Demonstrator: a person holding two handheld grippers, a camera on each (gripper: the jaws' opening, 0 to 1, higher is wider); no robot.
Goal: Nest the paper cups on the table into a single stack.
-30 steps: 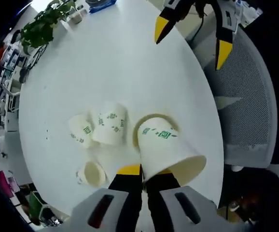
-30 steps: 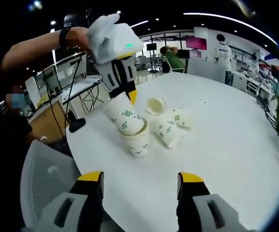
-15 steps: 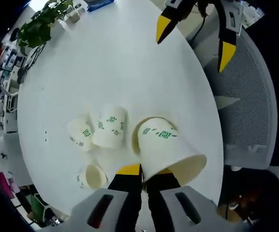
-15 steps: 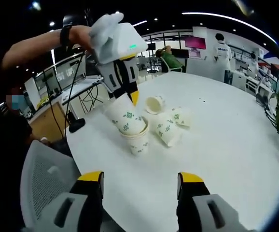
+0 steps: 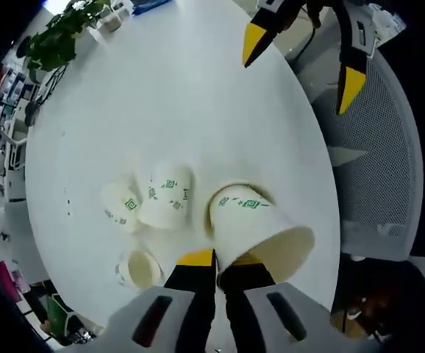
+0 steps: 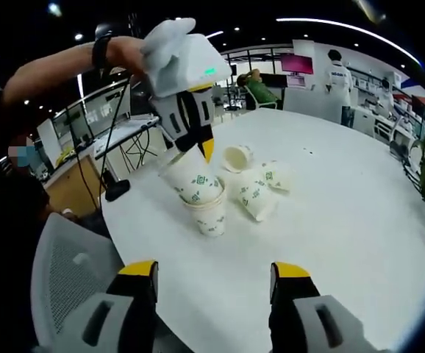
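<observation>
Office, round white table | left tongs clamped on tilted paper cup, its base entering upright cup | three cups lie beside (one mouth-up) | right tongs apart, empty | mesh chair at edge

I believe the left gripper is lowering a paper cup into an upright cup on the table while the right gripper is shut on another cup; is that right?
Not quite. The right gripper is open and holds nothing, as the right gripper view shows: its jaws stand apart over the bare white table. The rest holds: the left gripper is shut on a paper cup, tilted into the mouth of an upright cup.
</observation>
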